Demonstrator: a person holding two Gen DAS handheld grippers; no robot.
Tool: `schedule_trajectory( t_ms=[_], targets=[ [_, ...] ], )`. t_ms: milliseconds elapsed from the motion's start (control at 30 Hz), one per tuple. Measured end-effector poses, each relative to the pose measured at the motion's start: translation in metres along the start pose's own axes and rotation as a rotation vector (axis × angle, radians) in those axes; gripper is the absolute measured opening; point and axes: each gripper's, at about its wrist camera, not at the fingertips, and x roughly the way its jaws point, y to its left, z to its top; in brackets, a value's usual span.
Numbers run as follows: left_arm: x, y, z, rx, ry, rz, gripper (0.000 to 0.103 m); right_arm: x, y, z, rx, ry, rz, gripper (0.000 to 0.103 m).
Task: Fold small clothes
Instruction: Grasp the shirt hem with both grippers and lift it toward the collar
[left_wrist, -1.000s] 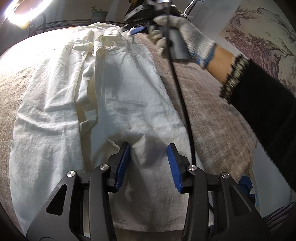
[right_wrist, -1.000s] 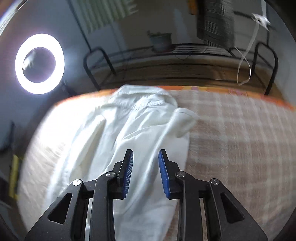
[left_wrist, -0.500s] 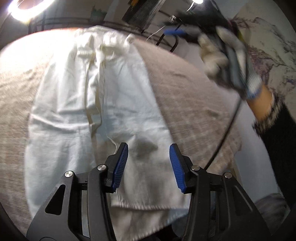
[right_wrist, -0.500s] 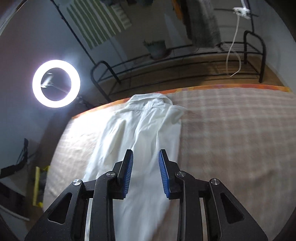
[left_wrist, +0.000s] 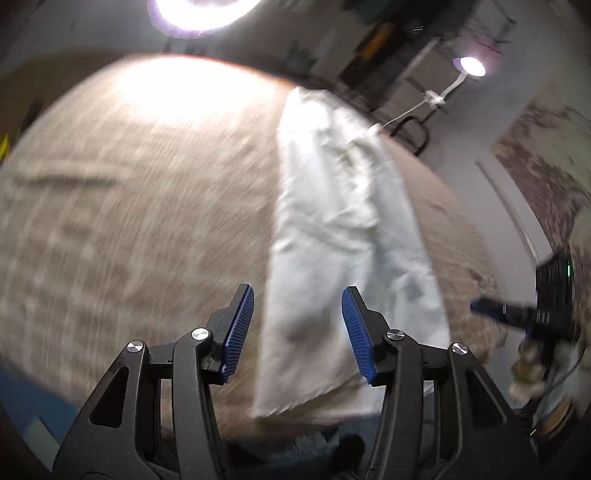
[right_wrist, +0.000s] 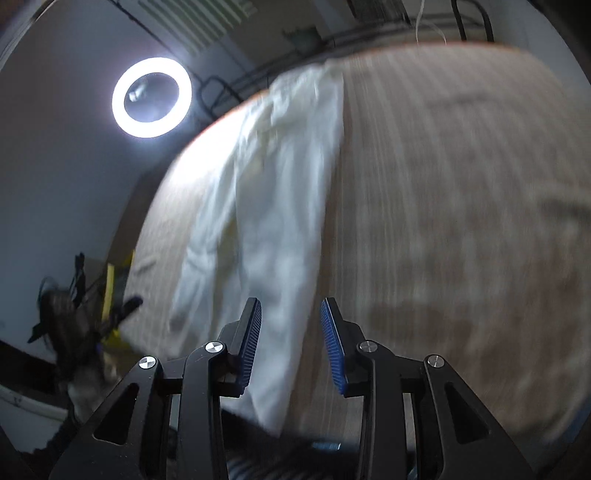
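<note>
Left claw (left_wrist: 297, 332): jaws opening, nothing gripped, above shirt.
Right claw (right_wrist: 291, 341): jaws opening, nothing gripped.
Shirt (left_wrist: 332, 221): white, folded into long narrow strip, wrinkled, flat on checked cloth (left_wrist: 129, 221).

Home room set up for filming, checked bedcover (left_wrist: 129, 221), ring light (right_wrist: 151, 98), black metal rack (right_wrist: 236, 86), potted plant (right_wrist: 301, 37)

no readable text, labels or numbers, both views blurred
</note>
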Motion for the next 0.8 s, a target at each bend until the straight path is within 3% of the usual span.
schedule_trajectory(
  t_ms=[167,300,400,433,467,500,533,600,800],
  targets=[
    [0.021,0.028,-0.015,-0.1,0.128,-0.054,0.051,0.024,-0.008,-0.036,0.066,0.042,0.072,0.032],
    [0.022,0.024,-0.026,-0.092,0.138,-0.095,0.05,0.043,-0.01,-0.047,0.073,0.082,0.089,0.032],
    [0.03,0.019,-0.03,-0.1,0.166,-0.133,0.03,0.05,-0.012,-0.054,0.099,0.069,0.139,0.032],
    [0.031,0.018,-0.03,-0.094,0.165,-0.124,0.014,0.051,-0.013,-0.055,0.111,0.063,0.155,0.032],
    [0.033,0.018,-0.029,-0.097,0.176,-0.125,0.008,0.052,-0.014,-0.054,0.12,0.054,0.173,0.032],
    [0.033,0.021,-0.03,-0.114,0.181,-0.143,0.006,0.054,-0.014,-0.055,0.12,0.053,0.188,0.024],
    [0.034,0.02,-0.029,-0.124,0.182,-0.148,0.004,0.055,-0.014,-0.057,0.121,0.057,0.198,0.007],
    [0.027,0.019,-0.028,-0.126,0.167,-0.158,0.003,0.061,-0.013,-0.061,0.133,0.069,0.202,0.004],
    [0.002,0.02,-0.032,-0.103,0.124,-0.149,0.002,0.029,-0.008,-0.067,0.133,-0.002,0.263,0.001]
  ],
)
